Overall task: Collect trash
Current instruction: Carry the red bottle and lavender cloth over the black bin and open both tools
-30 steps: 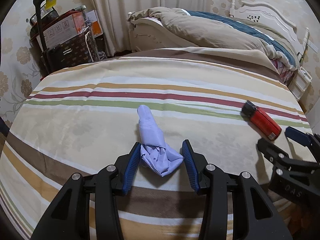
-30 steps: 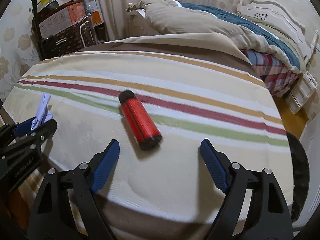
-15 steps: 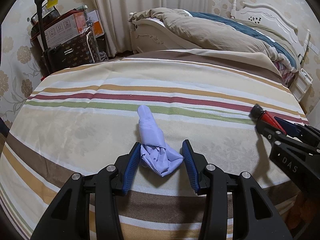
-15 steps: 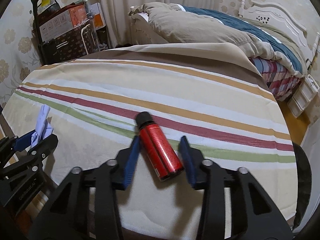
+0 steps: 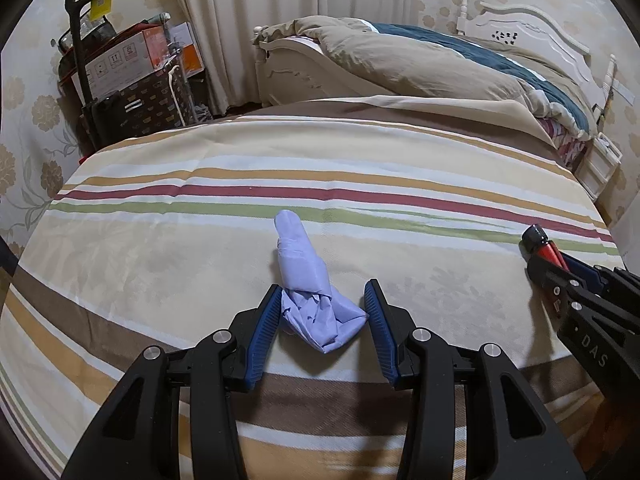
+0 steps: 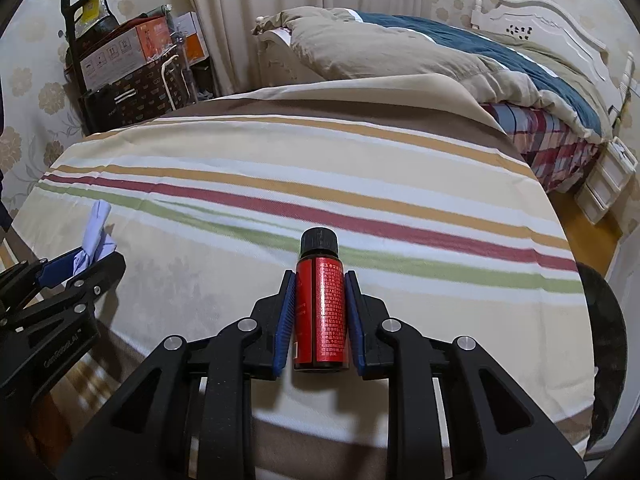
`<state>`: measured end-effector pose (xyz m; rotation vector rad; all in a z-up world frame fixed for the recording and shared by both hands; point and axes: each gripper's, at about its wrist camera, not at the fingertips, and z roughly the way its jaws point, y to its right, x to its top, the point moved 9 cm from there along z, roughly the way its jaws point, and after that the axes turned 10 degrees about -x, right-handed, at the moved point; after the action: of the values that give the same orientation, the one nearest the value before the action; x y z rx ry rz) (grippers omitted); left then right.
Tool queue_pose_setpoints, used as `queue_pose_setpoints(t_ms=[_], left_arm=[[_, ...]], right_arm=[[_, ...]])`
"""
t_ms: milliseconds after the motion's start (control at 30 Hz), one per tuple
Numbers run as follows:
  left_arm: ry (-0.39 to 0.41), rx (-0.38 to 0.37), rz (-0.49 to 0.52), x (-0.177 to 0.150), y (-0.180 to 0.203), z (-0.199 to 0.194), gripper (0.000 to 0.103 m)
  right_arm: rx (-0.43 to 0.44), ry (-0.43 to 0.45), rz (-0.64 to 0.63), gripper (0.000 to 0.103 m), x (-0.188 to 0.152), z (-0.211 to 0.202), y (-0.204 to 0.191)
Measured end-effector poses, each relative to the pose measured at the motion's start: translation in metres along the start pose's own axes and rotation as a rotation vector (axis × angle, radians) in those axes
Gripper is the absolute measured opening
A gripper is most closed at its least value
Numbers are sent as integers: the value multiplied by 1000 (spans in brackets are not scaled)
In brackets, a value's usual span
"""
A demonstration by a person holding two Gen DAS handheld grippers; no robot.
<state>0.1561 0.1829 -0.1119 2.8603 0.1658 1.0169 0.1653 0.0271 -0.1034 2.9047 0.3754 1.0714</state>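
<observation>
Your left hand-held gripper [image 5: 320,316] sits low over the striped bedspread [image 5: 320,168] with its 2 blue pads [image 5: 262,334] set on either side of the crumpled pale-blue wrapper [image 5: 310,284]; the left pad touches the wad, the right pad looks just beside it, and whether the pads are pressing it you cannot tell from this view. The wrapper lies on the bedspread, its rolled end pointing toward 12 o'clock and its bunched end between the pads. Your right hand-held gripper [image 6: 320,312] is clenched on the red bottle [image 6: 321,320], both blue pads flat against its sides, black cap [image 6: 319,242] pointing toward 12 o'clock (the printed label faces the camera). From the left wrist view the same bottle shows at 3 o'clock, near the right edge of the bedspread, with only its cap and a strip of red visible past the black frame. From the right wrist view the wrapper and the left tool appear at 9 o'clock, well apart from the bottle. Beyond the bedspread, at 1 o'clock, a second bed [image 5: 460,68] carries a tan and teal quilt; at 10 o'clock a trolley [image 5: 120,80] holds stacked boxes beside a cream curtain [image 5: 280,0].
</observation>
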Motion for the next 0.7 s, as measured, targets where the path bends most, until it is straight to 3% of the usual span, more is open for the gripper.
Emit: queue_pose_setpoints(t_ms=[700], left_arm=[[-14, -104, 104, -26, 83, -8, 45]], right_arm=[[-37, -5, 95, 23, -42, -27, 60]])
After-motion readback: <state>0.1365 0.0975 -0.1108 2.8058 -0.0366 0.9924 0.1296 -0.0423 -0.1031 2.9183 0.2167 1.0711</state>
